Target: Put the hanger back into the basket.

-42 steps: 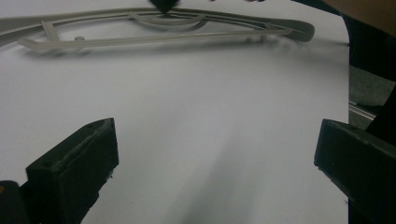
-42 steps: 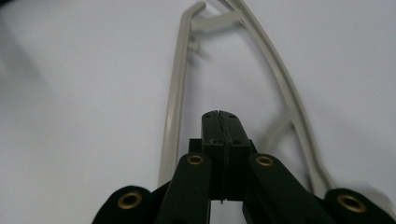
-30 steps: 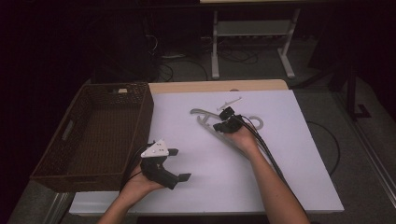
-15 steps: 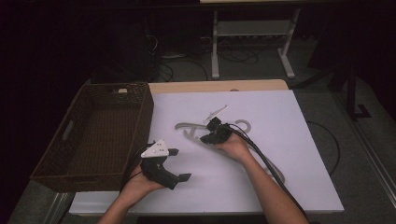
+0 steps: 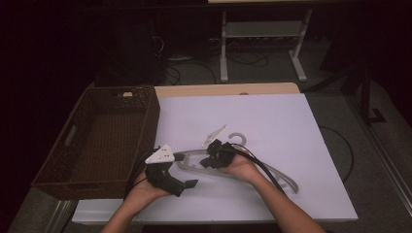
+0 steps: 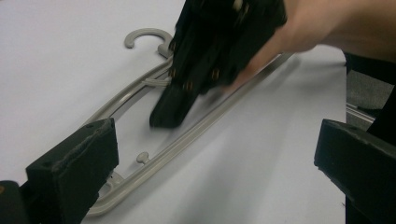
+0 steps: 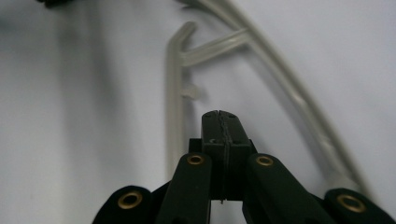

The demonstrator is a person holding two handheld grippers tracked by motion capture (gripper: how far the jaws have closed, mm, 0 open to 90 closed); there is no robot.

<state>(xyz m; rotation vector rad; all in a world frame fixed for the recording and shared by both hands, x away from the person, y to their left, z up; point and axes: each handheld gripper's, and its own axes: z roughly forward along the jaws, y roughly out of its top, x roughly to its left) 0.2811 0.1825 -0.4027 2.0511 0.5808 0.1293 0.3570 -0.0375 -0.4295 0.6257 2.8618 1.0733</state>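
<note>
A grey plastic clothes hanger (image 5: 288, 182) lies flat on the white table top (image 5: 291, 126), its hook (image 5: 238, 138) pointing away from me. My right gripper (image 5: 206, 162) is shut, its tips down inside the hanger's frame, between the bars. In the right gripper view the closed jaws (image 7: 220, 116) hold nothing, and the hanger's bars (image 7: 175, 93) lie to either side of them. My left gripper (image 5: 187, 174) is open near the hanger's left end. The left gripper view has the wide jaws (image 6: 215, 140) facing the hanger (image 6: 187, 140) and the right gripper (image 6: 168, 112).
A brown wicker basket (image 5: 73, 141) stands at the table's left, with a small white item (image 5: 127, 94) at its far end. A white metal stand (image 5: 262, 29) and cables sit on the floor beyond the table. The right gripper's cable (image 5: 267, 172) trails over the hanger.
My right hand has moved toward me and leftward, and the hanger has slid along with it. The left gripper has stayed where it was.
</note>
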